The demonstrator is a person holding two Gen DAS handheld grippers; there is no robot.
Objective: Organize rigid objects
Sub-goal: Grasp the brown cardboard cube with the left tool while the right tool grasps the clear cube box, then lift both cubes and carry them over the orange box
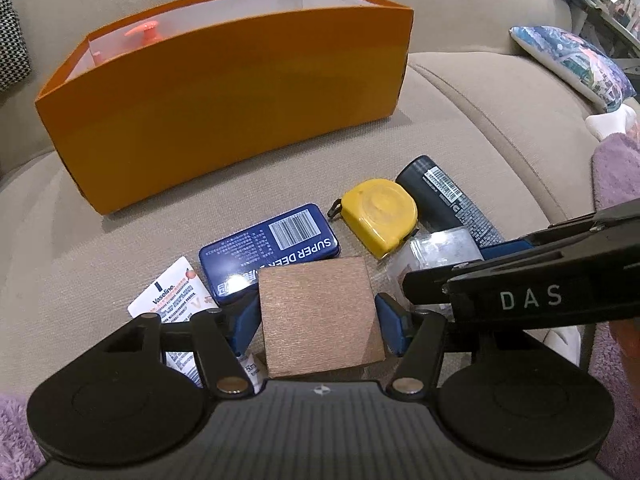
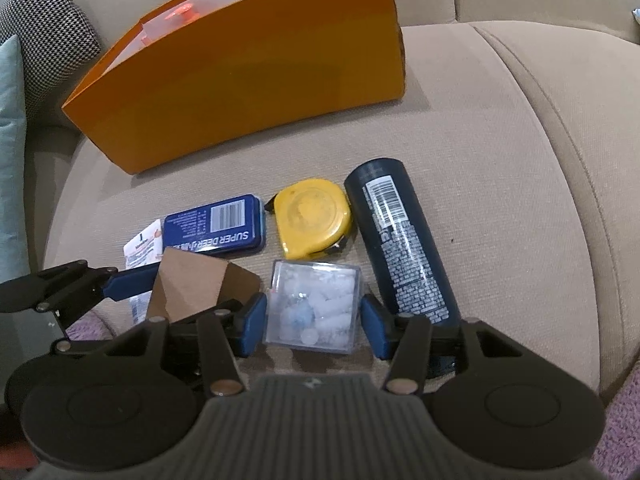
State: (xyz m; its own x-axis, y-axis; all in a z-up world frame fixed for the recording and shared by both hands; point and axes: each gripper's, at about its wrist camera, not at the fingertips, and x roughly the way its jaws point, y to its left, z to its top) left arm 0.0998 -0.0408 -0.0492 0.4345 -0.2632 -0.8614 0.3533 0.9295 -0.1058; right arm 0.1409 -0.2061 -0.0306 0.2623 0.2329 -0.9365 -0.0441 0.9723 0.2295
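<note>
Basically, both claws are down over the pile on the sofa cushion [image 2: 500,128], each straddling one item.

left claw: left claw [image 1: 318,312] has its blue pads either side of the brown block [image 1: 320,316]; pads look touching or very nearly, and I judge it gripped, since the right wrist view shows the block tilted up on an edge.
right claw: right claw [image 2: 314,320] part-open around the clear plastic box [image 2: 314,304]; small gaps show at both pads, so nothing held yet.
brown block handling: looks stiff, light, matte faces, probably not slippery; flat opposite sides are the place to pinch.
clear box handling: hard, smooth, likely slick and brittle; white bits loose inside will shift. Take it on the two flat side walls, low and centred, with modest squeeze.
other items: yellow tape measure [image 2: 314,218] just behind the clear box, likely dense; dark spray can [image 2: 402,240] lying beside it, round, will roll; blue tin [image 2: 216,226] flat, label side up; white Vaseline tube [image 1: 172,296] partly under the left claw, soft-walled.
destination: orange box [image 1: 224,96] stands open-topped behind the pile, one pink-capped item [image 1: 146,32] already in it.
risk: claws sit close together, could bump when lifting.
</note>
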